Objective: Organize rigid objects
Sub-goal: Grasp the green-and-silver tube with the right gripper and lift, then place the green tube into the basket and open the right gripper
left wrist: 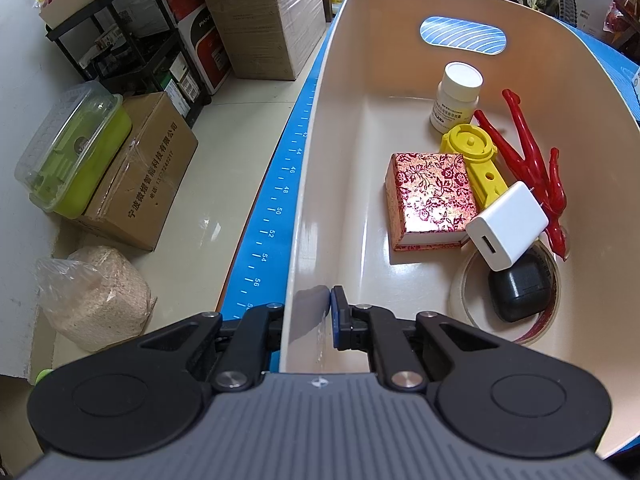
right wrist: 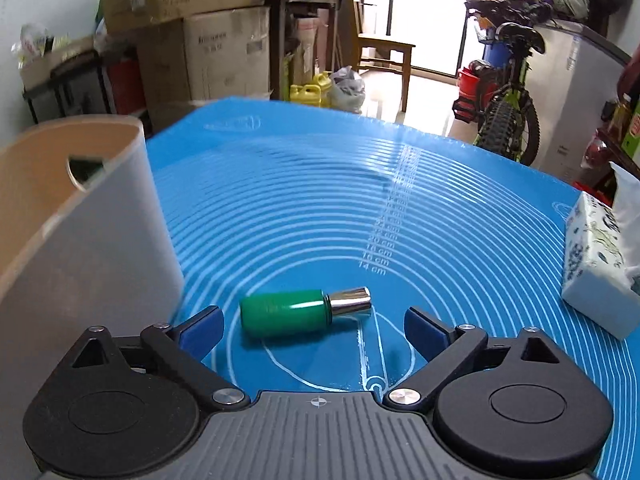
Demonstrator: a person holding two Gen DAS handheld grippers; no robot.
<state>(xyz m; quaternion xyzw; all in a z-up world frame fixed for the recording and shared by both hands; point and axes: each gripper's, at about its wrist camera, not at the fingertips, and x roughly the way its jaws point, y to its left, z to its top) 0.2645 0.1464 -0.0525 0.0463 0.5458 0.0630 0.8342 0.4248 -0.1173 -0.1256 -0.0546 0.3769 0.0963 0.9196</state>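
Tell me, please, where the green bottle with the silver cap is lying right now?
In the right wrist view, the green bottle lies on its side on the blue mat, just ahead of the open right gripper, right of the beige bin.

The left gripper (left wrist: 308, 320) angles steeply down, jaws apparently nearly closed; the right gripper (right wrist: 312, 330) has jaws spread wide.

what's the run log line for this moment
left gripper: shut on bin wall | right gripper: open, facing green bottle lying on blue mat | bottle: not yet in bin
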